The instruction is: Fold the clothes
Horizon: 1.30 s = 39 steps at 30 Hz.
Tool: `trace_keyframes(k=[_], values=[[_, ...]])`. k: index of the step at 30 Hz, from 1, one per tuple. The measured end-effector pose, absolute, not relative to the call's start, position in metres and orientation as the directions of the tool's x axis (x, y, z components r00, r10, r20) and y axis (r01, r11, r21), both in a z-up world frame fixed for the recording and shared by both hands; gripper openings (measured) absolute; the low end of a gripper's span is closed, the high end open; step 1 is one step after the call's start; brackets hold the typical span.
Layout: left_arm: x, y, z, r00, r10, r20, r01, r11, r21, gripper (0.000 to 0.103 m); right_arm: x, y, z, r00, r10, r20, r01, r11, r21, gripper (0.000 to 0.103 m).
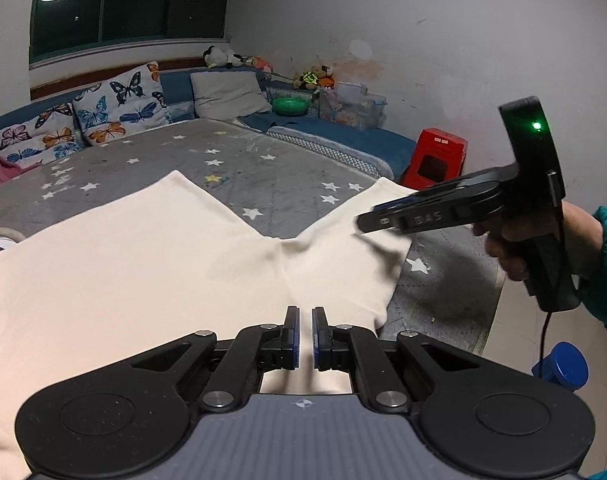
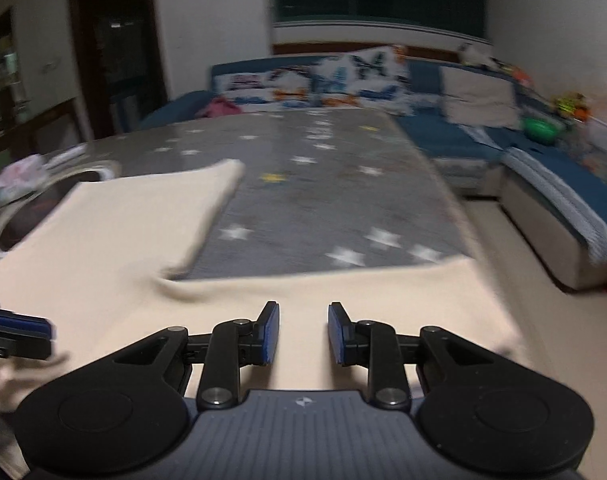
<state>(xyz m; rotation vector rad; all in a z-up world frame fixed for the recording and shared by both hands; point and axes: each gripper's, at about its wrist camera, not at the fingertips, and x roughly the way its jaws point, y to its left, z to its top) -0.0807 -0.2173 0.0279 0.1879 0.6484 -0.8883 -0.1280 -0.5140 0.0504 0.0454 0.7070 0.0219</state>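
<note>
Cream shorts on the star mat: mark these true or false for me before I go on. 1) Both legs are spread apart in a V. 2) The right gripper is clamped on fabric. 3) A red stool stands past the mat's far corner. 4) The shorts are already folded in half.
1) True: the cream shorts lie flat on the grey star mat, legs apart.
2) False: the right gripper is open, its fingers above the cloth with a gap between them.
3) True: the red stool is there.
4) False: they lie unfolded.
</note>
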Motion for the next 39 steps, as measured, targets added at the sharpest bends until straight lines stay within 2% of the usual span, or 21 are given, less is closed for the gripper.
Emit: trace_keyframes(k=[9, 23, 26, 28, 31, 37, 39], values=[[-0.084, -0.231, 0.015, 0.43, -0.655, -0.622, 0.785, 0.611, -0.1, 0.007, -0.151, -0.574, 0.048, 0.748, -0.15, -0.646, 0.211, 0.977, 0.018, 0.026], [-0.088, -0.227, 0.021, 0.456, -0.647, -0.61, 0.771, 0.63, -0.091, 0.007, -0.148, -0.584, 0.039, 0.754, -0.179, -0.632, 0.282, 0.957, 0.065, 0.025], [-0.088, -0.227, 0.022, 0.46, -0.644, -0.612, 0.77, 0.632, -0.086, 0.007, -0.148, -0.584, 0.037, 0.757, -0.194, -0.624, 0.3, 0.951, 0.069, 0.019], [-0.088, -0.228, 0.022, 0.458, -0.643, -0.614, 0.772, 0.63, -0.085, 0.007, -0.149, -0.583, 0.038, 0.758, -0.202, -0.62, 0.296, 0.954, 0.052, 0.008], [-0.089, -0.23, 0.02, 0.453, -0.642, -0.619, 0.775, 0.626, -0.082, 0.007, -0.149, -0.581, 0.041, 0.763, -0.213, -0.61, 0.297, 0.954, 0.039, 0.005], [-0.087, -0.232, 0.016, 0.448, -0.639, -0.625, 0.774, 0.627, -0.087, 0.011, -0.155, -0.577, 0.061, 0.803, -0.253, -0.539, 0.3, 0.954, -0.001, 0.004], [-0.086, -0.233, 0.014, 0.446, -0.638, -0.627, 0.773, 0.628, -0.088, 0.011, -0.153, -0.577, 0.059, 0.799, -0.26, -0.542, 0.298, 0.954, -0.019, 0.004]])
